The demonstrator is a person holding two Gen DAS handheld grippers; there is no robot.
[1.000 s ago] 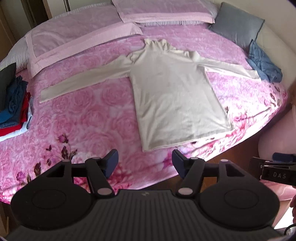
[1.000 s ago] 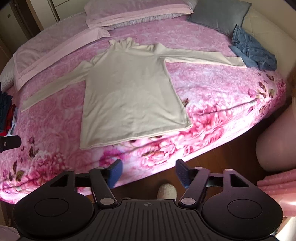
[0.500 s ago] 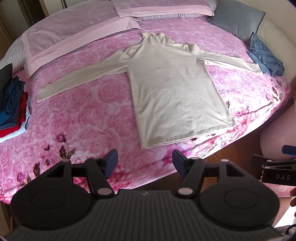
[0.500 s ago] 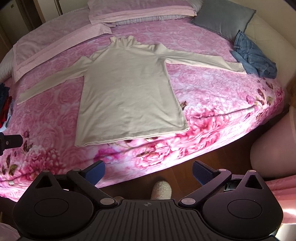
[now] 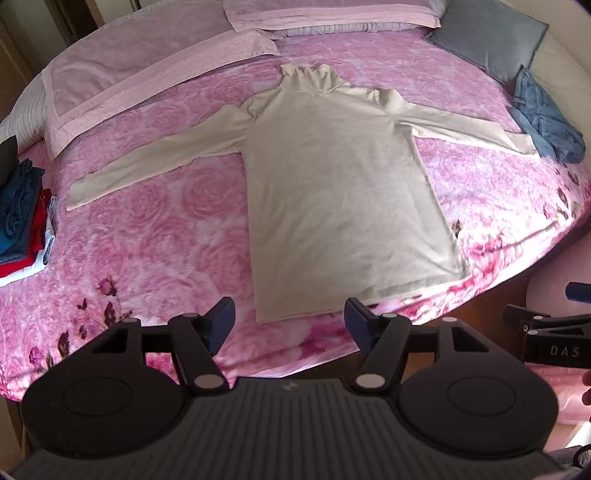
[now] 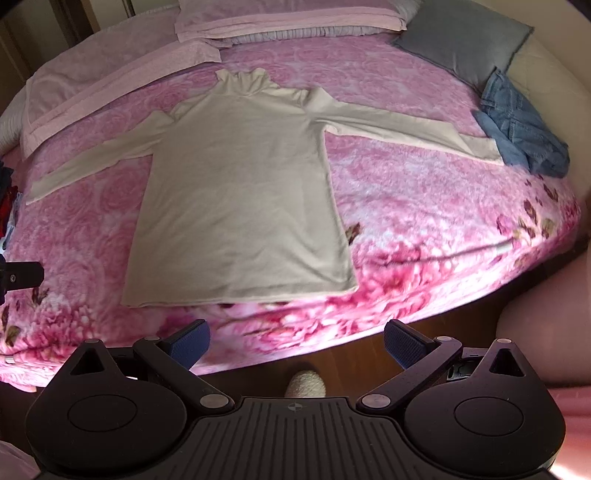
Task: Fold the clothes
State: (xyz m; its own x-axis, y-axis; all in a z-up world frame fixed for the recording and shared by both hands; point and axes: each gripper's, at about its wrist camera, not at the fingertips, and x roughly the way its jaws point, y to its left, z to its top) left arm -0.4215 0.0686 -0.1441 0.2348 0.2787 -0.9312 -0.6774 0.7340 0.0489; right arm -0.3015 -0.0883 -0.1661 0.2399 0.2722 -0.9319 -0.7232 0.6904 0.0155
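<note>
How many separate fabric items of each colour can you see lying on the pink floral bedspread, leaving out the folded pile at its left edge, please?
Cream: 1, the turtleneck top, spread flat.
Grey: 1, the cushion.
Blue: 1, the crumpled denim garment.
Pale pink: 2, the pillows.
Total: 5

Matt cream knit turtleneck (image 5: 343, 199), plush pink floral bedspread (image 5: 155, 236), faded blue denim (image 6: 521, 125), glossy wood floor (image 6: 354, 354)

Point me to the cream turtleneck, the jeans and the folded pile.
turtleneck (image 5: 343, 192): left wrist view, mid chest.
jeans (image 6: 517, 122): right wrist view, middle of the crumpled denim.
folded pile (image 5: 22, 218): left wrist view, top blue garment.
</note>
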